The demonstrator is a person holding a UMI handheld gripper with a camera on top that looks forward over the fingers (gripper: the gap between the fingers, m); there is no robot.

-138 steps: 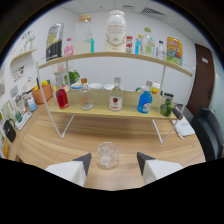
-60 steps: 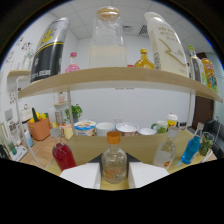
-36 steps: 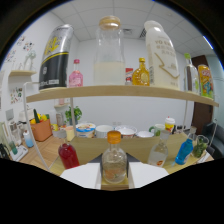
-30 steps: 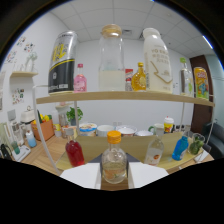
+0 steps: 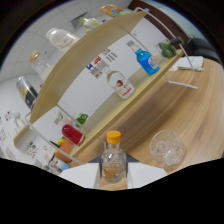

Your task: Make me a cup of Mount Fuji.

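- With the view tilted hard, the gripper point(image 5: 113, 176) is pinching a small bottle point(image 5: 113, 161), orange cap up, fingers on both its sides; a slack grip mid-tilt could let it slide out.
- Glass of ice point(image 5: 167, 148) sits on the desk just beside the bottle; a fast tilt over it could overshoot the rim.
- Shelf point(image 5: 125, 92) beyond: red bottle point(image 5: 74, 134) and blue bottle point(image 5: 146, 62) near its front edge, a wide swing could clip them.

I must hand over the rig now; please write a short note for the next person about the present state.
Gripper: shut on the orange-capped bottle, lifted and tilted.
Glass with ice: on the wooden table, just ahead, beside the fingers.
Other bottles: on the shelf.
Done: bottle picked up.
Left: probably uncap and pour into the glass, then add the other ingredients.
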